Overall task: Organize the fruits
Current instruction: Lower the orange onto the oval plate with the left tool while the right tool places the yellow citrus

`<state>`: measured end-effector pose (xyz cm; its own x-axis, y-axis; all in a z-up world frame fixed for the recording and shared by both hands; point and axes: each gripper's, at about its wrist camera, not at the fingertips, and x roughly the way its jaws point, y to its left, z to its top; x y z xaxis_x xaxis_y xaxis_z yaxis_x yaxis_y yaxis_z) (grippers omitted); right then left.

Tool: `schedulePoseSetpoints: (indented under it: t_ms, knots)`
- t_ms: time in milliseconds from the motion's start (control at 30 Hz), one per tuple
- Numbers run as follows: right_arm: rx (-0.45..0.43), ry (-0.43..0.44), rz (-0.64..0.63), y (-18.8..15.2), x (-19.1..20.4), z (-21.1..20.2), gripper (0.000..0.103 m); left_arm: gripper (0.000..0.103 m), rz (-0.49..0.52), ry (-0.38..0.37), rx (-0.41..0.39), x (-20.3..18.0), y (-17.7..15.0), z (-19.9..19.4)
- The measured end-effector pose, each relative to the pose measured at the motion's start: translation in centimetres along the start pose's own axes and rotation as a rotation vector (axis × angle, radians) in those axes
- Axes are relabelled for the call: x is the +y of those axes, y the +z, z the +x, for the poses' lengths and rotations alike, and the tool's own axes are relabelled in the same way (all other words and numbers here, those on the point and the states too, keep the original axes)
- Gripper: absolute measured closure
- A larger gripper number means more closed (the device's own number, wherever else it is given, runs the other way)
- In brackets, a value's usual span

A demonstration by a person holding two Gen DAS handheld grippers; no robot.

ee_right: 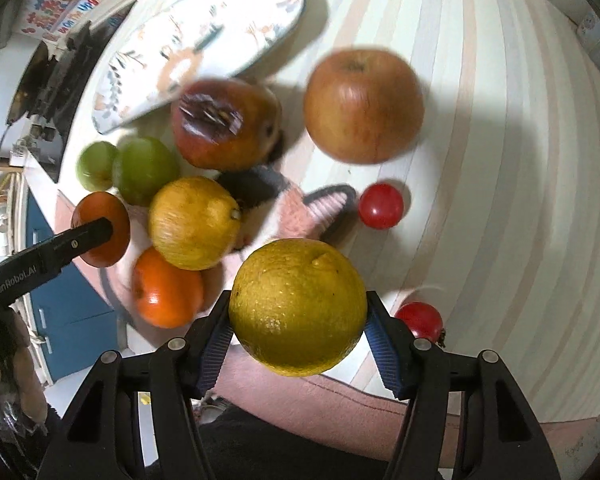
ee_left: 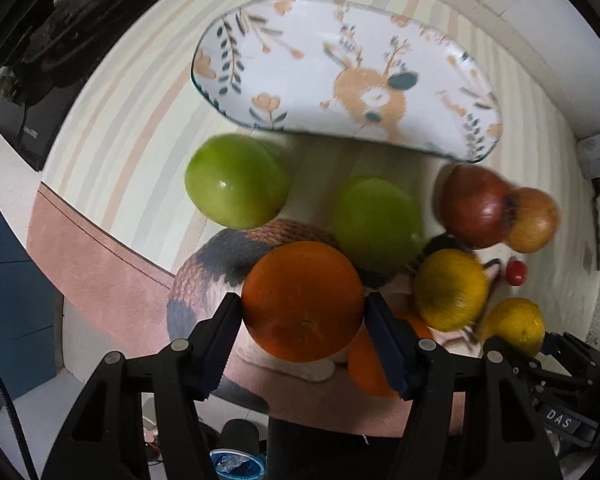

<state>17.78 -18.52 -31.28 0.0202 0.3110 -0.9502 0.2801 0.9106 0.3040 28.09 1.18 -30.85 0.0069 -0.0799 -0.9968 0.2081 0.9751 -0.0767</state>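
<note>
your left gripper (ee_left: 303,312) clamps the orange (ee_left: 303,300); only the right view shows your right gripper (ee_right: 298,320) squeezing a yellow citrus (ee_right: 298,306) above the striped tablecloth (ee_right: 500,160).

Bright overhead light, motion blur on the fruits, dark shadows on the striped tablecloth (ee_right: 480,140), fisheye-bent edges.

Glossy green apples (ee_left: 236,182), pitted lemon (ee_right: 298,306), woven mat (ee_left: 204,272)

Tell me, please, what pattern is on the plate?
White plate with an orange deer and floral sprigs; clearest in the left wrist view.
</note>
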Motion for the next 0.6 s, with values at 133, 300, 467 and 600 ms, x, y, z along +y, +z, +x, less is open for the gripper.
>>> schedulePoseSetpoints:
  t_ms: [133,300,467,600]
  knots:
    - [-0.062,0.058,-0.030,1.9,1.7,-3.9,0.038,0.042,0.014,-0.061,-0.072,-0.5,1.1,-4.7]
    - [-0.134,0.044,-0.087,9.1,4.9,-5.8,0.038,0.042,0.041,-0.102,-0.145,-1.2,6.2,-8.6]
    - [-0.091,-0.020,-0.125,16.6,7.6,-3.3,0.038,0.042,0.035,-0.049,-0.122,0.2,12.6,-7.2]
    - [-0.030,-0.071,-0.149,20.9,8.6,-0.3,0.038,0.042,-0.013,-0.054,-0.029,1.8,16.8,-3.2]
